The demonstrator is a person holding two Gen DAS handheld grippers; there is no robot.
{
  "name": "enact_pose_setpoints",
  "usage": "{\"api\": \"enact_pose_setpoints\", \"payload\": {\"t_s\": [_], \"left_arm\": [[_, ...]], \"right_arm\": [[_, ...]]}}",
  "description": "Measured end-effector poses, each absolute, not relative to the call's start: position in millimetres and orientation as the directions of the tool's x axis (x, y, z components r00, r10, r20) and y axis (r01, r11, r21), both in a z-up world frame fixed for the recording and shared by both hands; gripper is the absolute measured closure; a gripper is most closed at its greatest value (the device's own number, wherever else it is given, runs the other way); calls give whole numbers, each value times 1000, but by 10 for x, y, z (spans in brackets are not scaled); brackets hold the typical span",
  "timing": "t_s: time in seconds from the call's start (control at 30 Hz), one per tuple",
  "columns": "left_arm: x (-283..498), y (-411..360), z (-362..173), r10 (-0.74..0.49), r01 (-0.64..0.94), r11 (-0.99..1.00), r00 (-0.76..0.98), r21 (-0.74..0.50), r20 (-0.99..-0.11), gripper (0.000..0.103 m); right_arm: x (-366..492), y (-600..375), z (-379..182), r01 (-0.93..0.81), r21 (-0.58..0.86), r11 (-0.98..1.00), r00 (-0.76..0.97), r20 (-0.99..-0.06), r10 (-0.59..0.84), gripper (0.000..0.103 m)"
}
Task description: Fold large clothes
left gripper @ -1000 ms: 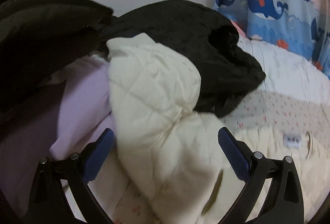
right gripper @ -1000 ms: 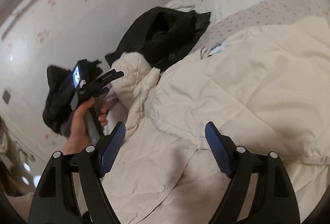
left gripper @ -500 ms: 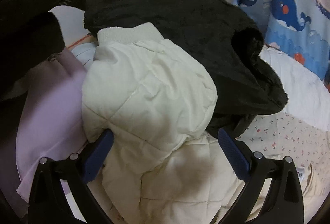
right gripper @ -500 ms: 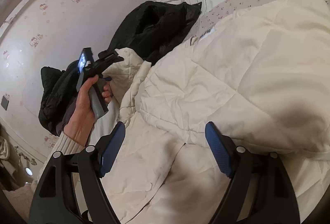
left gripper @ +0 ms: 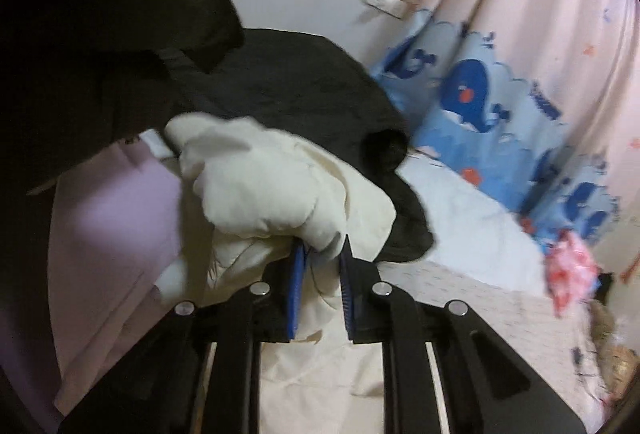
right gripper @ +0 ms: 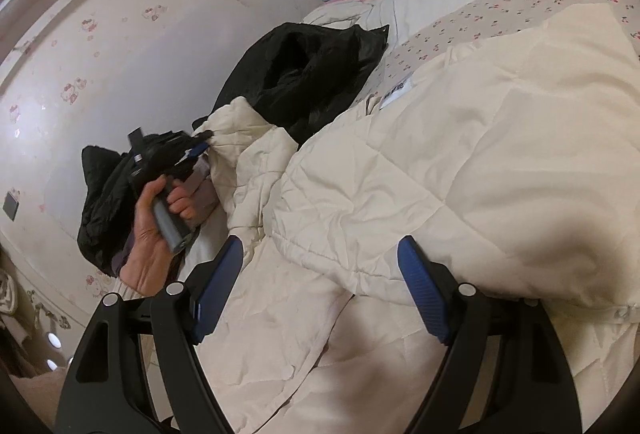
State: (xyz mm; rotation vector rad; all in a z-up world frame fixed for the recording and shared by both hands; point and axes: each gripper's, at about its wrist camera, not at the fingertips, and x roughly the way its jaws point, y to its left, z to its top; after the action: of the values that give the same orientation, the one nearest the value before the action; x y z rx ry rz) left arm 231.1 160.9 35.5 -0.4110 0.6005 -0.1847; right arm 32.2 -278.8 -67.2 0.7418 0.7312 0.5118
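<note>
Cream quilted jacket (right gripper: 460, 162) lies spread over the bed, and its sleeve (left gripper: 260, 186) is what the left gripper (left gripper: 322, 266) has pinched: the two blue pads are drawn close together with a bunched wad of the cream padding squeezed between them. In the right wrist view the left hand (right gripper: 154, 230) grips that tool's handle beside the sleeve end. The right gripper (right gripper: 320, 274) hangs above the jacket's body with its fingers spread wide and nothing between them; the blue pads (right gripper: 424, 298) sit just over the cream fabric, and whether they touch it cannot be told.

Behind the sleeve, away from the jacket's body, a black coat (right gripper: 312, 74) is heaped, touching the sleeve's far side. A lilac garment (left gripper: 108, 234) lies against the sleeve on its other side. Beyond the black coat the floral bedsheet (right gripper: 480, 14) shows, then a whale-print curtain (left gripper: 480, 94) and the pale wall (right gripper: 160, 54).
</note>
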Motion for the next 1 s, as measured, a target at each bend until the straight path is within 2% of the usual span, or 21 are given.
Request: {"api": "enact_pose_setpoints", "payload": {"t_s": [0.1, 0.23, 0.3, 0.37, 0.47, 0.53, 0.6, 0.67, 0.77, 0.8, 0.83, 0.87, 1.0], "left_arm": [[2219, 1555, 479, -328, 121, 902, 815, -414, -477, 87], [1875, 1330, 740, -457, 285, 851, 815, -440, -355, 87], [1639, 1045, 885, -526, 392, 826, 794, -405, -305, 88], [1453, 668, 928, -584, 478, 802, 751, -358, -308, 87], [1196, -95, 730, -677, 616, 734, 627, -286, -386, 88], [1064, -602, 387, -701, 685, 685, 524, -249, -485, 87], [989, -1069, -119, -646, 719, 666, 423, -199, -635, 87], [865, -1401, -604, -520, 749, 658, 378, -77, -766, 85], [543, -1516, -729, -447, 782, 619, 426, 71, -787, 83], [403, -1536, -721, -415, 794, 591, 451, 143, -790, 76], [289, -1556, -712, -404, 805, 566, 459, 177, -791, 56], [137, -1530, -672, -408, 820, 538, 457, 196, -791, 48], [-88, -1257, -403, -427, 837, 513, 443, 193, -788, 45]], "right_arm": [[321, -2836, -632, -165, 763, 625, 656, -389, 647, 27], [299, -2941, -577, -152, 764, 627, 687, -374, 623, 27], [274, -2996, -530, -134, 740, 660, 712, -391, 583, 27], [250, -3092, -491, -114, 734, 670, 738, -389, 552, 27], [204, -3325, -502, -88, 790, 607, 772, -331, 543, 27], [165, -3526, -528, -65, 825, 561, 803, -291, 520, 25], [149, -3738, -613, -53, 884, 465, 820, -227, 526, 22], [157, -3912, -751, -48, 935, 352, 820, -164, 548, 21], [219, -3981, -845, -34, 953, 300, 805, -152, 574, 18], [237, -3982, -849, -37, 954, 297, 801, -149, 580, 16], [260, -3970, -843, -40, 953, 300, 794, -152, 588, 15], [285, -3945, -839, -42, 950, 308, 789, -157, 594, 15], [356, -3931, -823, -44, 956, 289, 776, -149, 613, 12]]}}
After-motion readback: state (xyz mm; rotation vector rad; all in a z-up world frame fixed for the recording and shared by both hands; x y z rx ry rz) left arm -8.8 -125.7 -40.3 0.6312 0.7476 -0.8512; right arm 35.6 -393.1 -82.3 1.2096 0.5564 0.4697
